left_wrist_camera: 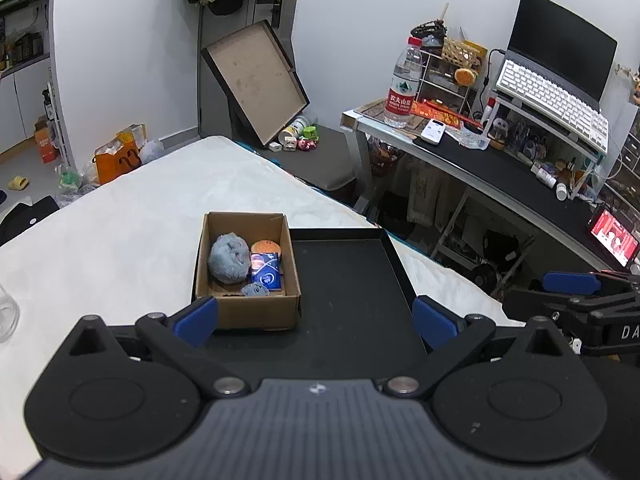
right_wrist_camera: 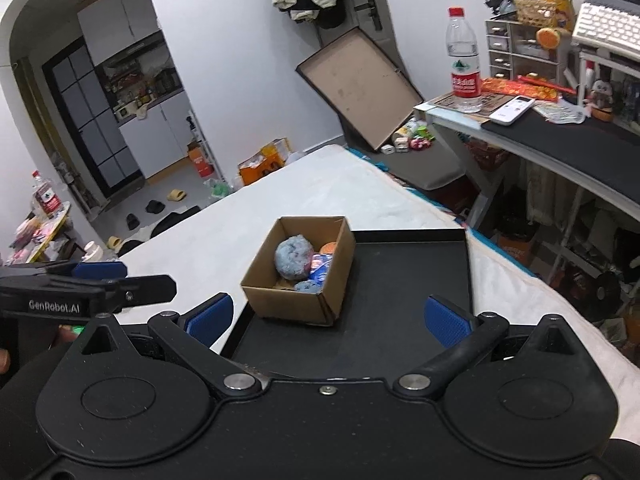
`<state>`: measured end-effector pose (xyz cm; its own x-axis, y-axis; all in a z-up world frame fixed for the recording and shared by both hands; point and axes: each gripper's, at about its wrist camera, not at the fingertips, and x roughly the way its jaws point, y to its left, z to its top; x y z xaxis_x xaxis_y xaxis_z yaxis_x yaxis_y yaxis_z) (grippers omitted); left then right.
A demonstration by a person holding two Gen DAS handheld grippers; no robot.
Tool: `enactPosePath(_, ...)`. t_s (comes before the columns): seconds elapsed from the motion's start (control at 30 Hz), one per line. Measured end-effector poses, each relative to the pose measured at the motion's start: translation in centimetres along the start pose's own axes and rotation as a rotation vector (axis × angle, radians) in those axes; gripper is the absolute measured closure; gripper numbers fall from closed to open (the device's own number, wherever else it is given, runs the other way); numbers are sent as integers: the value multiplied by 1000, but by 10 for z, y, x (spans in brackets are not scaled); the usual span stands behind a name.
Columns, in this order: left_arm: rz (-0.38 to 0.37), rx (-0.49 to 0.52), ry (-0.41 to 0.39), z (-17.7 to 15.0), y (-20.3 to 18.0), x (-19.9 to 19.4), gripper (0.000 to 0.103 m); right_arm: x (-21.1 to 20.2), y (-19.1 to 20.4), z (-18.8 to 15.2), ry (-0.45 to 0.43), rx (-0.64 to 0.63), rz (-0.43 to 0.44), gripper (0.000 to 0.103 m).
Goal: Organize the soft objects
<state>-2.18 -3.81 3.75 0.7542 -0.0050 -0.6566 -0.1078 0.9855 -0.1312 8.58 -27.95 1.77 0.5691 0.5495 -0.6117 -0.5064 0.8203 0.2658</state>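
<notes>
left claw (left_wrist_camera: 316, 316): wide open, nothing between its pads; points down at the tray, the box just ahead and toward its left pad
right claw (right_wrist_camera: 328, 318): wide open, empty; the box lies ahead, a little left of its centre
box (left_wrist_camera: 248, 304): open cardboard, upright on the left part of the black tray (left_wrist_camera: 360, 280); its long axis runs away from both claws
soft things: big grey plush (left_wrist_camera: 228, 258), small grey plush (left_wrist_camera: 255, 290), orange round toy (left_wrist_camera: 266, 247) and blue packet (left_wrist_camera: 266, 270), all inside the box, touching
tray: rests on the bed (left_wrist_camera: 120, 232); bare beside the box
nearer hand: left, by my judgement; the box sits on its side
progress: looks near done; no loose soft thing visible on the bed
</notes>
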Motion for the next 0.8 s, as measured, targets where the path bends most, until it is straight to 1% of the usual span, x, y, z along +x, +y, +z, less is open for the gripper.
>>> enactPosePath(0.13, 6, 16, 11, -4, -6, 4, 0, -1, -2, -2, 7, 22, -10, 0)
enactPosePath(0.27, 23, 22, 1, -5, -9, 3, 0, 0, -1, -3, 9, 25, -19, 0)
enactPosePath(0.4, 18, 11, 5, -6, -8, 3, 0, 0, 0, -3, 8, 20, -26, 0)
enactPosePath(0.57, 32, 26, -3, -6, -12, 3, 1, -3, 0, -5, 2, 17, -46, 0)
enactPosePath(0.8, 32, 29, -3, -7, -16, 5, 1, -6, -4, -8, -2, 26, -59, 0)
